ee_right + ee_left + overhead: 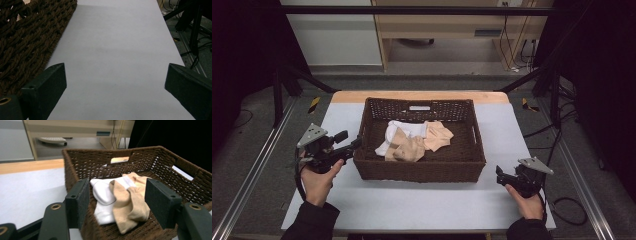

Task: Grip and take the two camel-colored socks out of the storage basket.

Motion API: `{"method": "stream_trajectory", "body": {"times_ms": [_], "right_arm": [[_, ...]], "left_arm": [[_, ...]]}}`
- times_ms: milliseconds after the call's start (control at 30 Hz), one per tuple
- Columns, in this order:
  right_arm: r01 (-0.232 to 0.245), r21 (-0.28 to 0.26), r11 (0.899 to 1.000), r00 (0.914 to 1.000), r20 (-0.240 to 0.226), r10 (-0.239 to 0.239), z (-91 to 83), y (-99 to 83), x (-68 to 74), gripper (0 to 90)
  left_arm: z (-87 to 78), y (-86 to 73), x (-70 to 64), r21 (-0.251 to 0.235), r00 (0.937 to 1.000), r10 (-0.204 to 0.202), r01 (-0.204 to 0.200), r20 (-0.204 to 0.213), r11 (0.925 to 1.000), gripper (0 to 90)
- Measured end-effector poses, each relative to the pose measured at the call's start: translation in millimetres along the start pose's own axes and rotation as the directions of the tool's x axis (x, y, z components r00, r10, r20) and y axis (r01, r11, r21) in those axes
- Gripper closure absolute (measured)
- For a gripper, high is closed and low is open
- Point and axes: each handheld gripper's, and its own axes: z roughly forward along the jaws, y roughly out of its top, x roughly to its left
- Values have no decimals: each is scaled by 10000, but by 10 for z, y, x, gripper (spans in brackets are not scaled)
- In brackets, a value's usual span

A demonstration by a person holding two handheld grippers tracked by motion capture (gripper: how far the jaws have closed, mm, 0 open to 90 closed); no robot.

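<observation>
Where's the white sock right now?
In the high view the white sock lies inside the brown wicker basket, left of centre, partly under the beige socks, nearest the left gripper.

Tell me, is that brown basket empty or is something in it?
Not empty. The woven basket holds a loose, crumpled pile of socks: white ones underneath, beige ones lying over them.
</observation>
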Motion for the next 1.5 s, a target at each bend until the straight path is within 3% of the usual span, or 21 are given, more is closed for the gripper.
{"method": "stream_trajectory", "body": {"times_ms": [200,500,633,833,867,1167,1333,1500], "right_arm": [[147,-25,9999,9999,11,-147,12,0,5,42],[91,-121,9999,9999,67,-90,14,9,-19,42],[33,-239,9997,10000,12,-33,7,17,-20,42],[75,-221,9997,10000,18,-74,12,19,-18,42],[53,-242,9997,10000,1,-53,13,19,-23,42],[150,-215,9997,9999,68,-148,29,18,-22,42],[128,-207,9997,9999,68,-127,31,18,-22,42],[149,-223,9996,9999,67,-148,33,20,-17,42]], "left_arm": [[113,145,-60,-90,9999,-54,55,130,9999,367],[348,359,-175,84,9993,378,-378,-26,9993,372],[506,447,-258,-173,9974,720,-721,-96,9972,384],[731,508,-293,-275,9963,837,-842,-184,9961,415],[827,512,-298,-187,9962,855,-858,-172,9961,424],[1186,436,-294,437,9936,1074,-1059,-339,9934,441],[1400,340,-259,1140,9887,1317,-1231,-711,9858,441],[1554,196,-238,1590,9853,1502,-1359,-812,9779,432]]}}
